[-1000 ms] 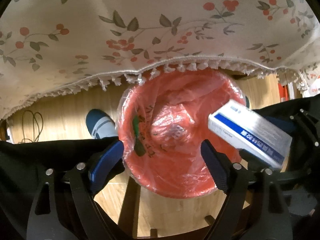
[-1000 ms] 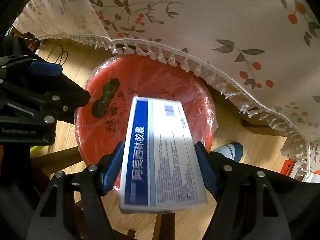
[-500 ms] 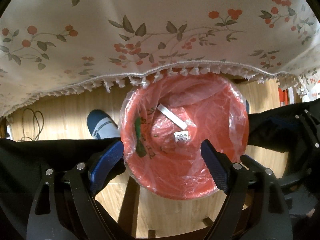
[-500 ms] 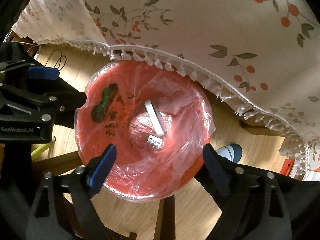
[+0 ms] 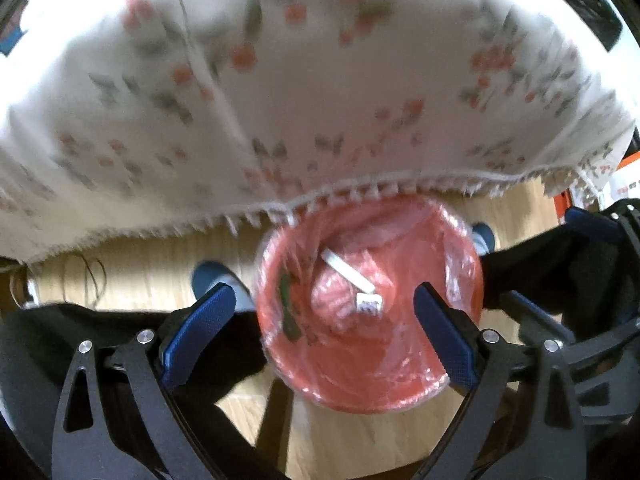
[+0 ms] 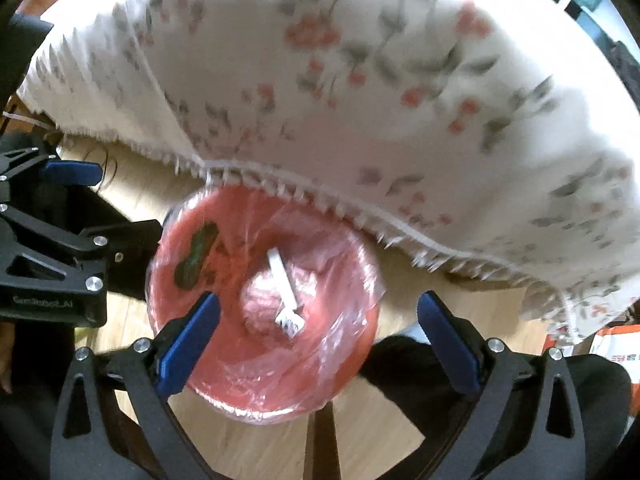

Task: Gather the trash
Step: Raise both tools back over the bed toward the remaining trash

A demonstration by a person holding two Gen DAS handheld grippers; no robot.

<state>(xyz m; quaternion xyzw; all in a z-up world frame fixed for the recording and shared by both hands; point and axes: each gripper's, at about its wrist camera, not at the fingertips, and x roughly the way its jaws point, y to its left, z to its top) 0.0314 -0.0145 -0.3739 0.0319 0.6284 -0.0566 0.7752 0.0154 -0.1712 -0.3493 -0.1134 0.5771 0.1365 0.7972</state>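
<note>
A red bin lined with a clear plastic bag (image 5: 400, 368) stands on the wooden floor under the table edge; it also shows in the right wrist view (image 6: 240, 372). A white and blue box (image 5: 348, 274) lies on end inside it, seen also in the right wrist view (image 6: 286, 292). My left gripper (image 5: 320, 332) is open and empty above the bin. My right gripper (image 6: 316, 340) is open and empty above the bin too. The left gripper's body (image 6: 52, 264) shows at the left of the right wrist view.
A white tablecloth with cherries and a fringed hem (image 5: 300, 100) hangs over the bin's far side, also in the right wrist view (image 6: 360, 100). A person's dark trousers and blue-and-white shoe (image 5: 212, 280) are beside the bin. A chair's dark wooden frame (image 6: 316, 440) is below.
My right gripper opened and dropped the box into the bin. Both grippers have since risen, so the bin looks smaller and more tablecloth shows.
</note>
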